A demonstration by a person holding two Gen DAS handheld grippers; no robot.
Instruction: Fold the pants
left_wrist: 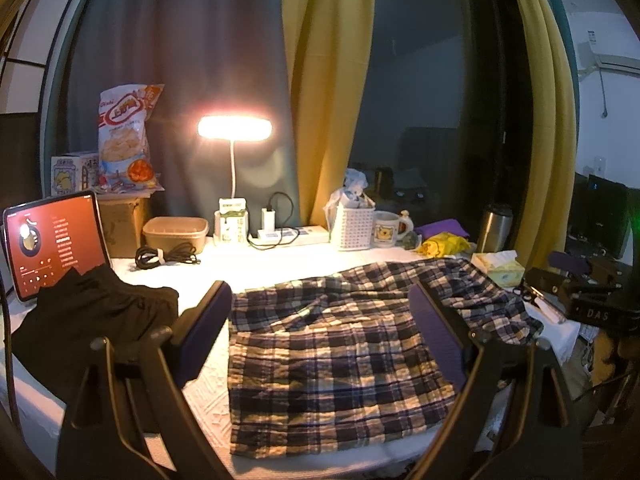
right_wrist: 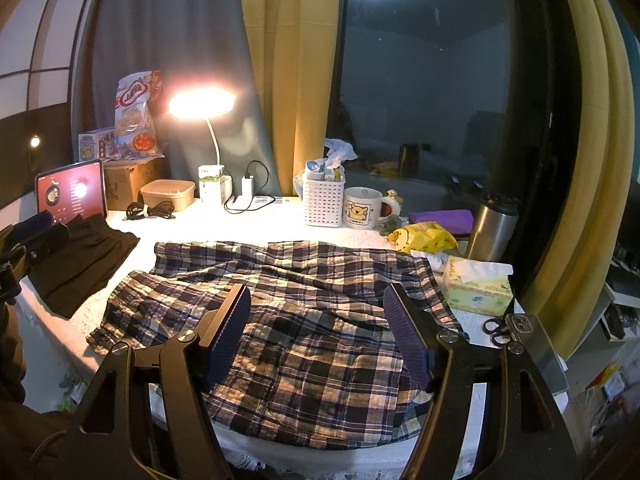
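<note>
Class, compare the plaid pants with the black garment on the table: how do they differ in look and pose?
The plaid pants are checked navy and cream; the black garment is plain. The pants lie spread and rumpled across the table's middle; the garment sits compact at the left, by the tablet. Both lie on the white cloth, touched by neither gripper.

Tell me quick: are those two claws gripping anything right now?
Left claw: open, holding nothing, above the plaid pants.
Right claw: open, holding nothing, also above the pants.
</note>
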